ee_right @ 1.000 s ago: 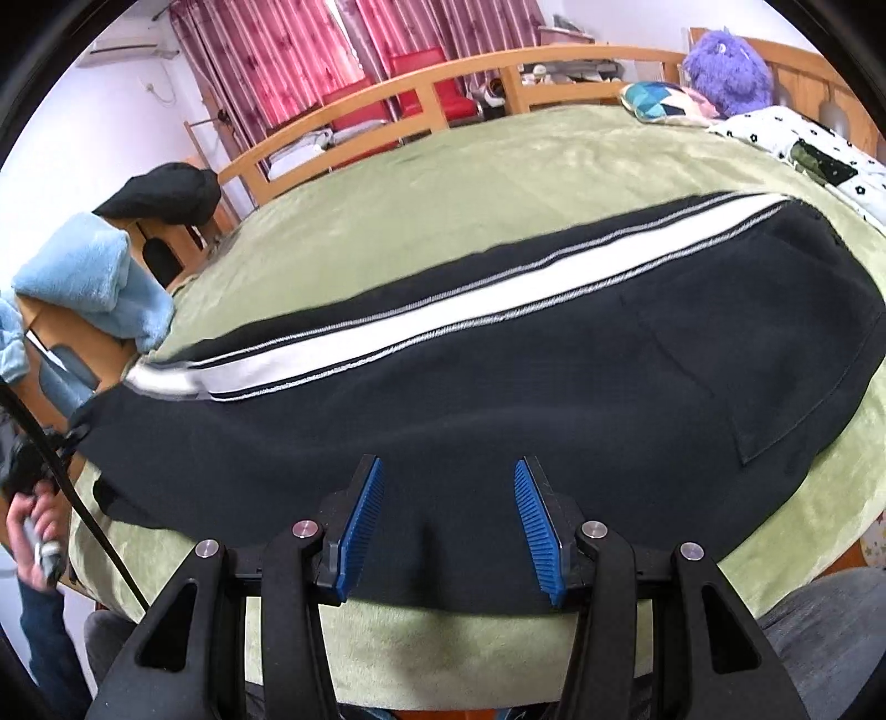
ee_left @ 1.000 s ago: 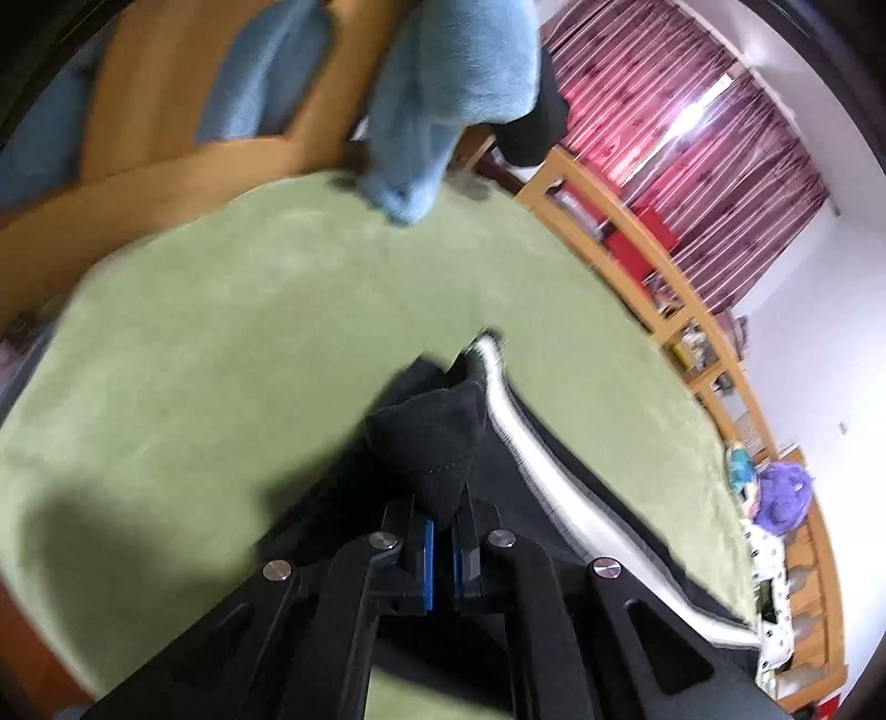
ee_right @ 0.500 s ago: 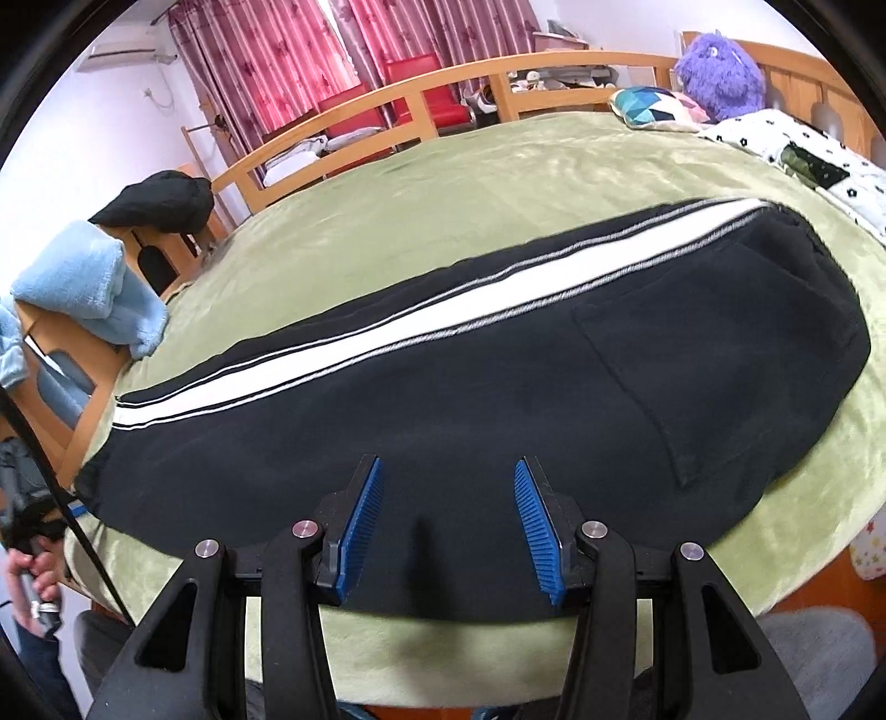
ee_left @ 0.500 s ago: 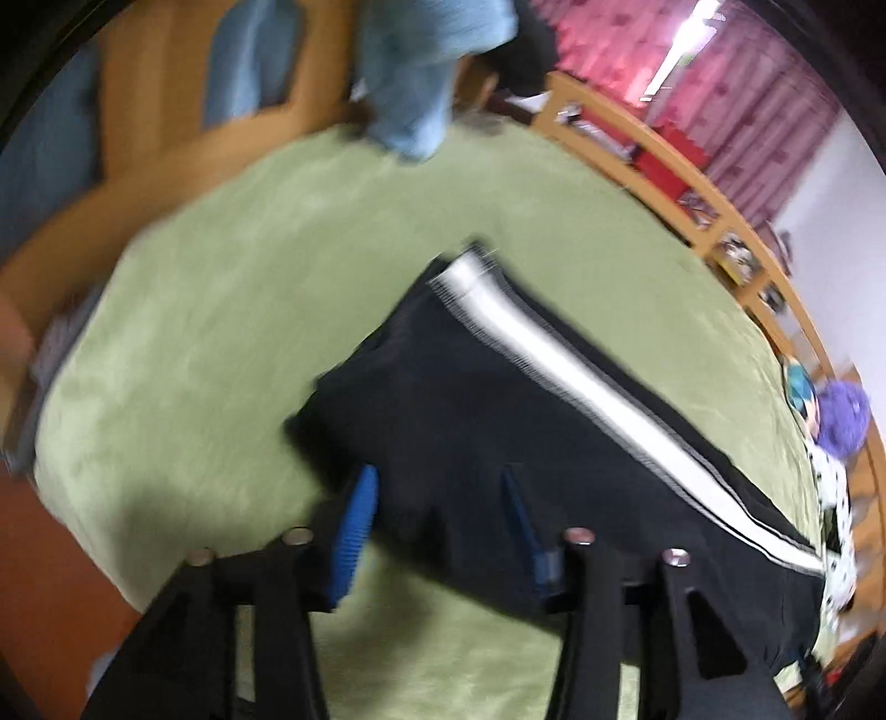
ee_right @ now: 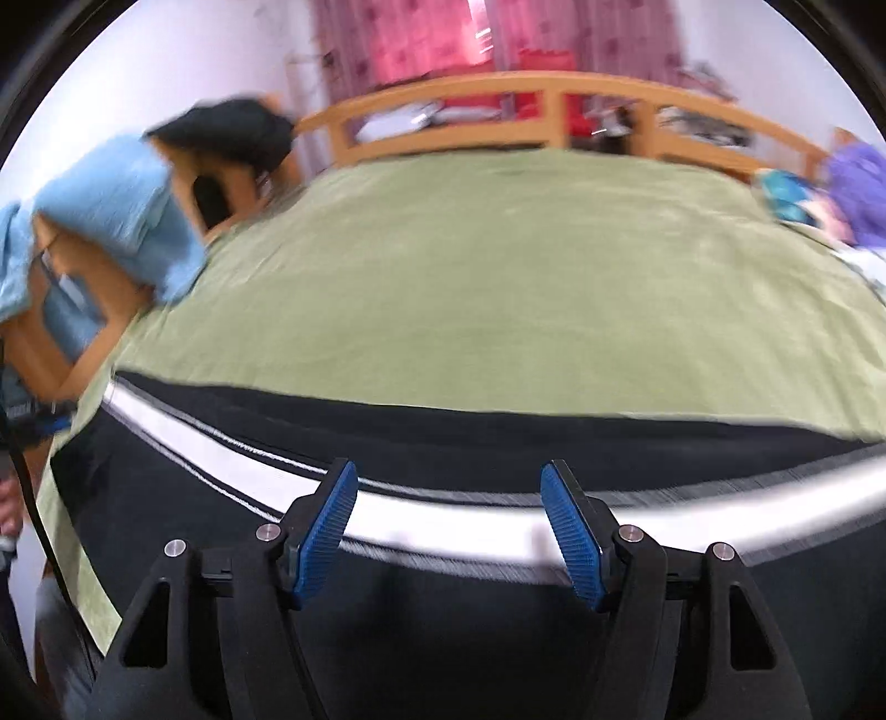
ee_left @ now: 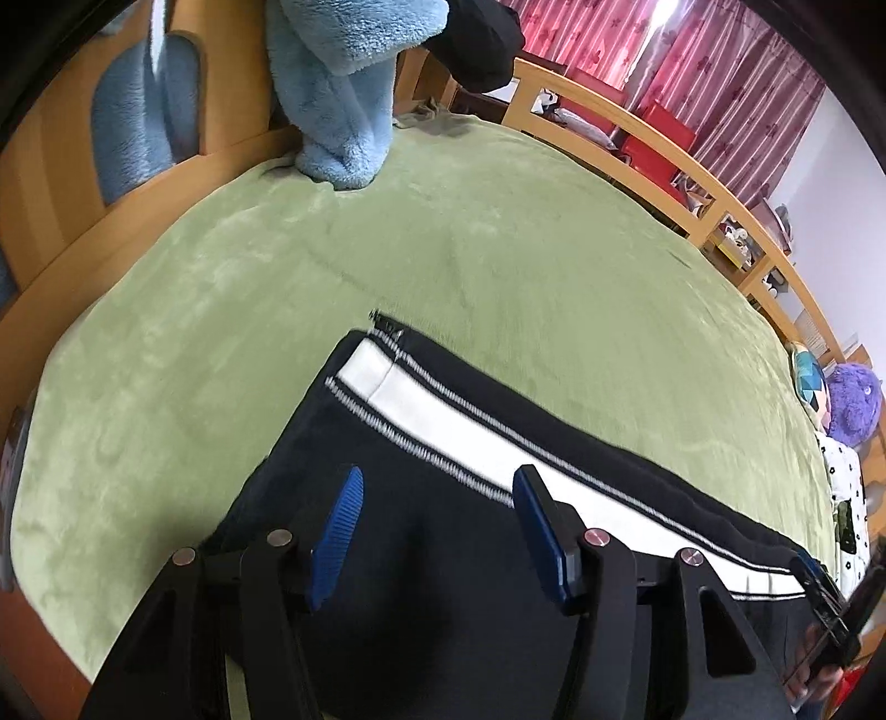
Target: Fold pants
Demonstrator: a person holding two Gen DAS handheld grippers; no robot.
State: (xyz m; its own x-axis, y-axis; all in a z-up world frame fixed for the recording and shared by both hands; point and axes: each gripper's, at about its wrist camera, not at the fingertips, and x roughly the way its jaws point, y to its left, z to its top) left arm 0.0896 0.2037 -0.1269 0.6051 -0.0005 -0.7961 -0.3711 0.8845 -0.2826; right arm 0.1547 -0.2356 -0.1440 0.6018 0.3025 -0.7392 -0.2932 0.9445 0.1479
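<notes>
A home bedroom: green-blanketed bed (ee_left: 498, 266), wooden bed rail (ee_right: 498, 105), red curtains (ee_left: 720, 72), purple plush toy (ee_left: 853, 404)

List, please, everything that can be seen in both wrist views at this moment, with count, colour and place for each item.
pants: one pair, black with a white side stripe, flat on the near part of the bed.
bed cover: one, green, under the pants.
bed rail: one, light wood, along the far edge.
fleece: one, light blue, draped over the wooden frame at the bed's end.
dark garment: one, black, on the frame beside the fleece.
plush toy: one, purple, at the other end of the bed.
curtains: red, behind the rail.
left gripper: one, black with blue pads, open above the pants.
right gripper: one, same colours, open above the stripe.
</notes>
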